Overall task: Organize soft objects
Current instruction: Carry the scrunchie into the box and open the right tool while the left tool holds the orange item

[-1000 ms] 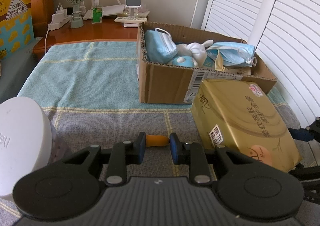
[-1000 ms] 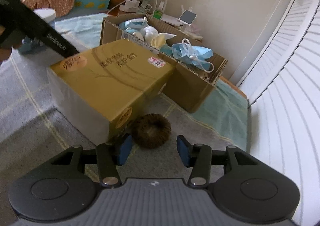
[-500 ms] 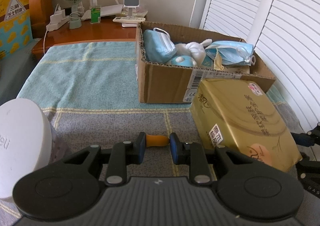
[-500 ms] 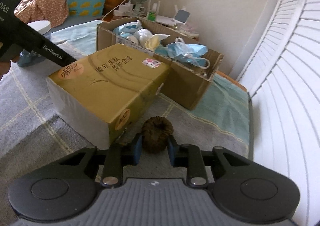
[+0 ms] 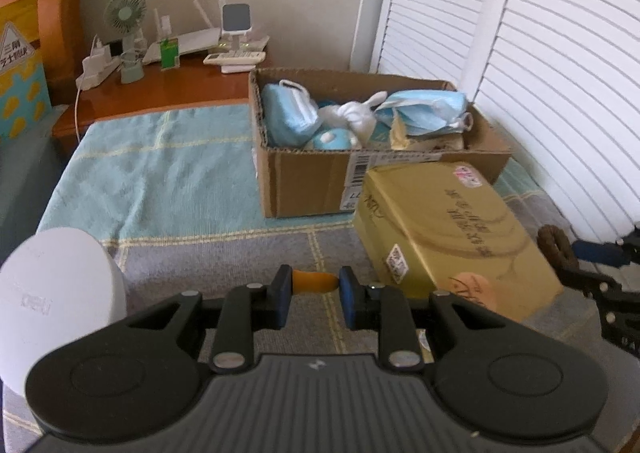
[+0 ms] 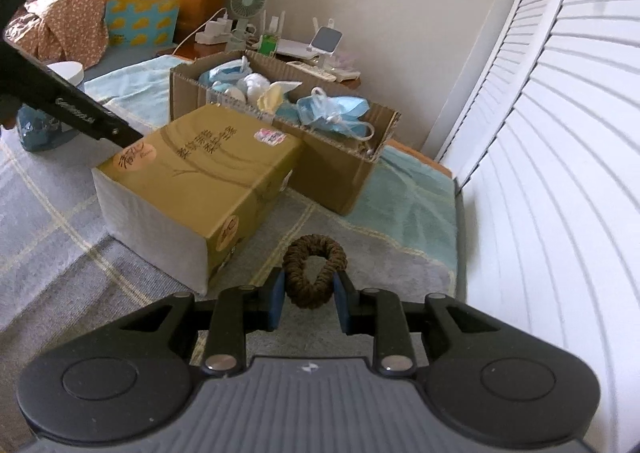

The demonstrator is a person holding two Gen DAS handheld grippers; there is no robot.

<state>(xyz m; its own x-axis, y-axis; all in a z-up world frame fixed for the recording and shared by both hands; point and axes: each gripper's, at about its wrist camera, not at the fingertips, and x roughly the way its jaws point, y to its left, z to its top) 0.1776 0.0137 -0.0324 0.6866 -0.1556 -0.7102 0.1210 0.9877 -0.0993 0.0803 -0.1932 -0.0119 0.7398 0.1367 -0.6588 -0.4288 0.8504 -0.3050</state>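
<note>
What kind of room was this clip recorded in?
Most likely a bedroom: a checked blanket covers a bed, a wooden bedside table carries a small fan, and white louvered doors stand alongside.

1 cardboard box (image 6: 336,177), 1 gold tissue pack (image 6: 208,189), 1 scrunchie (image 6: 314,273), 1 fan (image 5: 125,19).

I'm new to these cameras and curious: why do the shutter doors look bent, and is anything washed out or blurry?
Left wrist view: fisheye lens bows the shutter doors; sunlight washes their slats pale. Right wrist view: the same bowing, doors overexposed at right; the brown scrunchie stays sharp, the far desk clutter soft.
</note>
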